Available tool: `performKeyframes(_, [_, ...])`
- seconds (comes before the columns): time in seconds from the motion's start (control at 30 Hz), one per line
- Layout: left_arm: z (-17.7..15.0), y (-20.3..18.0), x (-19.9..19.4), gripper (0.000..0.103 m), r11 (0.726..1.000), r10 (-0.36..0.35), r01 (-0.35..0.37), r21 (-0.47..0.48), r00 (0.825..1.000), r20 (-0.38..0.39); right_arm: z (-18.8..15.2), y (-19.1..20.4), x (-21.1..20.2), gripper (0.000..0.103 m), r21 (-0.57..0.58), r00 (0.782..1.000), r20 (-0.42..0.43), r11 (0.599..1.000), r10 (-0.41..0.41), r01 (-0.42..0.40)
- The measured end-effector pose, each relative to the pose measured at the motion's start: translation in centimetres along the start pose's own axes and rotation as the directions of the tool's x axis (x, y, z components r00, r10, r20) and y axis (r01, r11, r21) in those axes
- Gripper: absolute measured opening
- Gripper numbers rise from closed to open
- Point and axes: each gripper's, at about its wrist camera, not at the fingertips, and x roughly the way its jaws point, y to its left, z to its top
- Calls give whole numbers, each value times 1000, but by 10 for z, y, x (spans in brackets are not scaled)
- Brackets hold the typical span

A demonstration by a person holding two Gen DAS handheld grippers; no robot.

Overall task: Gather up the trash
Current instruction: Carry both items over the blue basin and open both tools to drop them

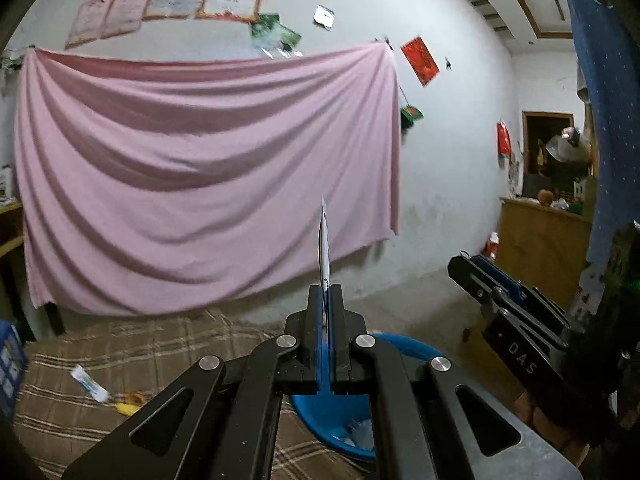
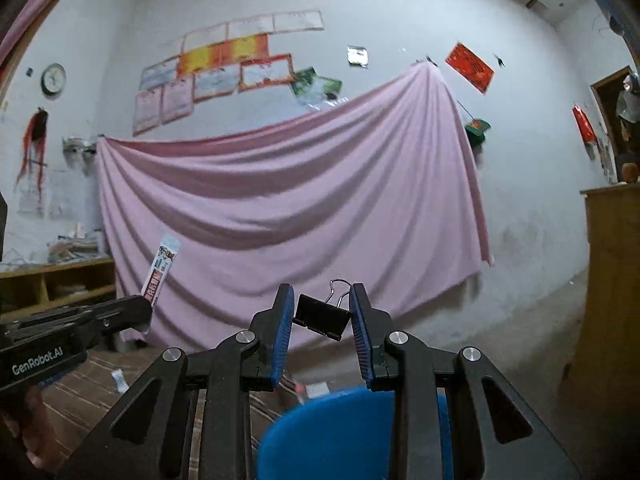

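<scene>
My left gripper [image 1: 325, 290] is shut on a thin white wrapper [image 1: 324, 248], seen edge-on and standing up from the jaws; in the right wrist view the same wrapper [image 2: 161, 266] shows red print, held by the left gripper [image 2: 146, 312]. My right gripper [image 2: 320, 312] is shut on a black binder clip [image 2: 320, 316] held tilted between its blue pads [image 2: 285, 320]. Both are raised above a blue bin [image 1: 332, 412], which also shows below the right gripper [image 2: 332, 432]. The right gripper [image 1: 470, 270] shows at the right of the left wrist view.
A plaid-covered surface [image 1: 132, 348] holds a white wrapper [image 1: 90, 384] and a yellow-orange scrap [image 1: 130, 402]. More small scraps [image 2: 118, 378] lie on it. A pink sheet [image 1: 200, 180] hangs on the wall. A wooden cabinet [image 1: 540, 244] stands at right, a wooden shelf [image 2: 56, 280] at left.
</scene>
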Motion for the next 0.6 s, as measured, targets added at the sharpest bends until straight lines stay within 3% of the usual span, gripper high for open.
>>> performKeyframes(0.4, [-12, -18, 34, 1, 999, -47, 46, -10, 991, -129, -12, -26, 11, 27, 28, 991, -131, 999, -40, 44])
performKeyframes(0.6, [-22, -15, 49, 0, 997, -66, 56, -54, 977, -201, -18, -32, 21, 27, 48, 981, -191, 998, -40, 50])
